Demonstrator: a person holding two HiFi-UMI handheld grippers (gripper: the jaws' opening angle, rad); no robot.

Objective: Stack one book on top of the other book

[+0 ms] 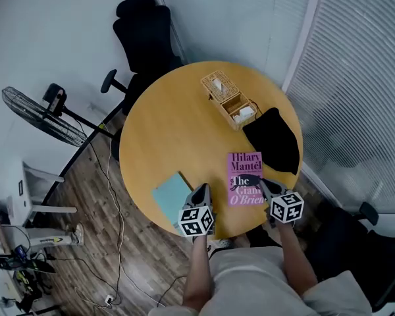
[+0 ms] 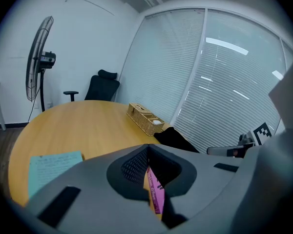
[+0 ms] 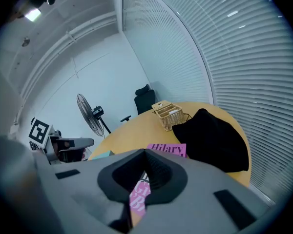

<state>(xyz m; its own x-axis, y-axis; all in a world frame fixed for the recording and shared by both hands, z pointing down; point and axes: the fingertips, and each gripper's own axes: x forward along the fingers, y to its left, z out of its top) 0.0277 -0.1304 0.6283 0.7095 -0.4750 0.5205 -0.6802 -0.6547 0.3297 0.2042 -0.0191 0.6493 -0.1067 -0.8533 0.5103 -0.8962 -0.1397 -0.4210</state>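
Two books lie flat on the round wooden table (image 1: 178,124), near the edge closest to the person. They are apart, not stacked.

The pink book (image 1: 243,176) has big dark letters on its cover and a dark picture across the middle. It sits between the two grippers. The light blue book (image 1: 171,196) is plain and pale. It lies to the left, right at the table's edge, just beside the left gripper.

The left gripper (image 1: 203,189) has its jaws pressed together, and they hold nothing. The right gripper (image 1: 263,185) is closed and empty too. Its tip is over the pink book's lower right corner.

Some things are hard to see. The left gripper's marker cube covers the near corner of the blue book. The writing on the blue cover is too small to read. In each gripper view, the grey gripper body blocks most of the pink book, so only a thin strip peeks out past the closed jaws.

A black cloth thing (image 1: 274,139) lies behind the pink book, and I cannot tell what it is.
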